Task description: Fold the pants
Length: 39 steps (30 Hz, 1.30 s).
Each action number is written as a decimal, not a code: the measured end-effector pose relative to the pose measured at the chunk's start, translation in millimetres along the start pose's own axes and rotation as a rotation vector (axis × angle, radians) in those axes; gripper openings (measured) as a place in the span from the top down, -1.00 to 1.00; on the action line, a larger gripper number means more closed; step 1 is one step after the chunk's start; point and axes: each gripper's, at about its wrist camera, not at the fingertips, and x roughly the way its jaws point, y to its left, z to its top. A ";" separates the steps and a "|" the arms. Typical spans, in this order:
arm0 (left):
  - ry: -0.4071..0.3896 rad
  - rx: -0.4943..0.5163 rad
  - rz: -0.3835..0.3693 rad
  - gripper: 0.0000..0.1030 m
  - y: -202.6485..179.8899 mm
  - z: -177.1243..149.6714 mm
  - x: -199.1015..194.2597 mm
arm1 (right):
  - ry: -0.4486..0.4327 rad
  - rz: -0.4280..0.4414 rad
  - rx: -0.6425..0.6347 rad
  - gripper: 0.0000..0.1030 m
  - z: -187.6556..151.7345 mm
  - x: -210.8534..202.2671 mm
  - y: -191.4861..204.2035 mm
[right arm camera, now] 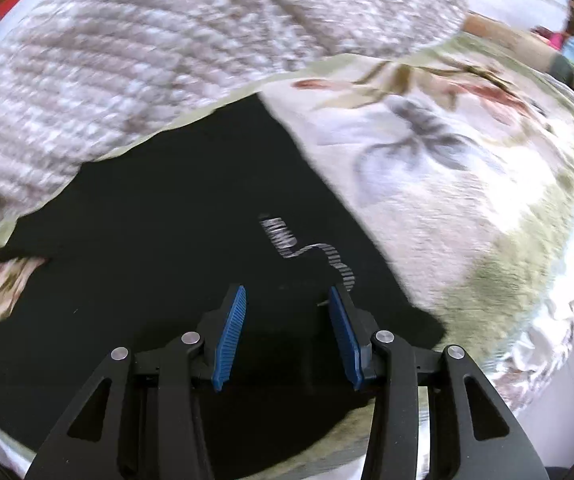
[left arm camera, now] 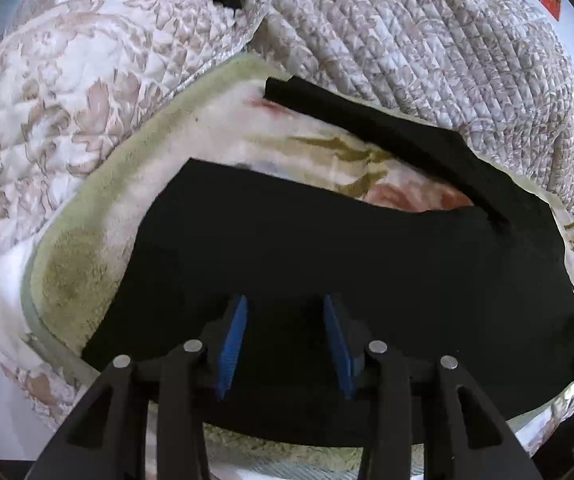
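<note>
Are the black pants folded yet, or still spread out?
Spread out. The black pants lie flat on the floral blanket, with both legs apart and blanket showing between them; no layer is doubled over.

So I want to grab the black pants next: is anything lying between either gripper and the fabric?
Nothing visible. The left gripper and right gripper both hang open directly over the black pants, with only bare cloth beneath.

Black tongs [left arm camera: 286, 300], blue ribbed pads [right arm camera: 231, 340]

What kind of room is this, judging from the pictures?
Most likely a bedroom: the black pants lie spread on a floral blanket, with a quilted bedspread bunched up behind, as on a bed.
</note>
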 end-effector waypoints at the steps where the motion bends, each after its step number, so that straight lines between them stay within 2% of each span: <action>1: -0.001 0.000 0.001 0.17 0.5 0.4 -1.5 | -0.004 -0.012 0.016 0.15 1.7 -0.8 -4.3; 3: 0.002 -0.004 -0.001 0.17 2.0 2.5 -3.3 | -0.017 -0.020 0.049 0.21 4.8 -4.1 -12.8; 4: -0.002 -0.005 0.003 0.17 2.0 3.3 -4.9 | -0.025 -0.007 0.063 0.38 6.2 -6.0 -15.9; 6: -0.009 -0.016 0.010 0.17 3.6 6.5 -7.0 | -0.041 0.016 0.062 0.47 8.0 -9.8 -15.7; 10: -0.019 -0.022 0.005 0.17 5.7 9.6 -8.6 | -0.069 0.095 0.001 0.47 7.3 -15.7 0.6; 14: -0.021 -0.018 0.024 0.16 8.6 9.5 -3.7 | -0.077 0.126 -0.109 0.47 2.6 -15.8 25.6; 17: -0.012 -0.034 0.027 0.16 14.8 7.8 1.9 | -0.036 0.122 -0.125 0.47 0.0 -5.7 29.6; 20: -0.014 -0.034 0.028 0.16 14.9 8.2 1.6 | 0.031 0.111 -0.089 0.47 -2.7 8.4 23.0; 26: -0.009 -0.027 0.030 0.16 10.2 10.3 -2.6 | 0.007 0.109 -0.109 0.47 -2.9 2.6 26.5; 29: -0.002 -0.012 0.021 0.16 5.6 11.6 -3.5 | -0.006 0.140 -0.128 0.47 -3.8 -2.1 31.6; 39: 0.000 0.070 -0.037 0.08 -27.5 20.8 -11.5 | -0.016 0.174 -0.245 0.43 -8.8 -8.4 60.1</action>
